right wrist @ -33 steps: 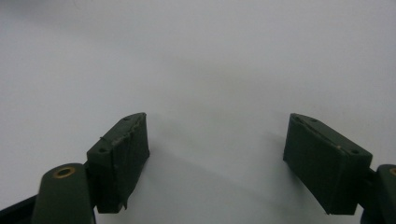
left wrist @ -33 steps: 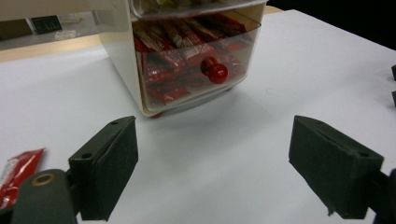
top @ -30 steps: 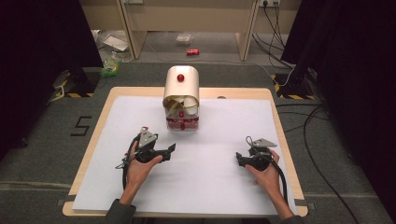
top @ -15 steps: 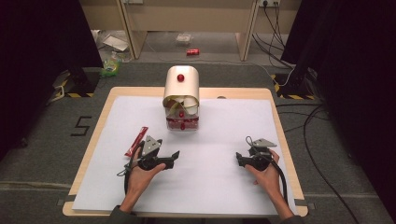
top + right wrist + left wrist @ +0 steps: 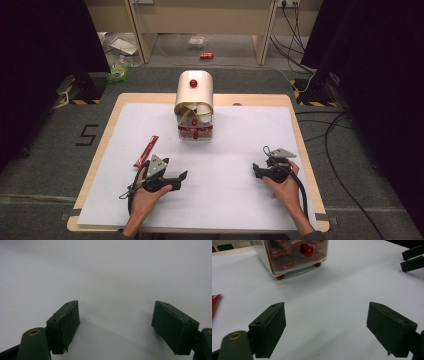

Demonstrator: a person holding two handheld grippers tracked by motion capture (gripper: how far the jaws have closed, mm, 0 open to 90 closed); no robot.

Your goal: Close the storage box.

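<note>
The white-covered wooden table (image 5: 300,150) carries a cream dome-lidded dispenser box (image 5: 194,102) of red sachets near its far edge. One flat red sachet (image 5: 145,151) lies toward the left edge, just beyond the left claw (image 5: 183,175). Both claws gape, empty; the right claw (image 5: 256,169) idles by the right edge. The next sachet is best drawn out straight and low.

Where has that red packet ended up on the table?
In the high view the red packet lies flat on the white table cover, left of the dispenser box and just beyond the left gripper, which isn't touching it.
</note>
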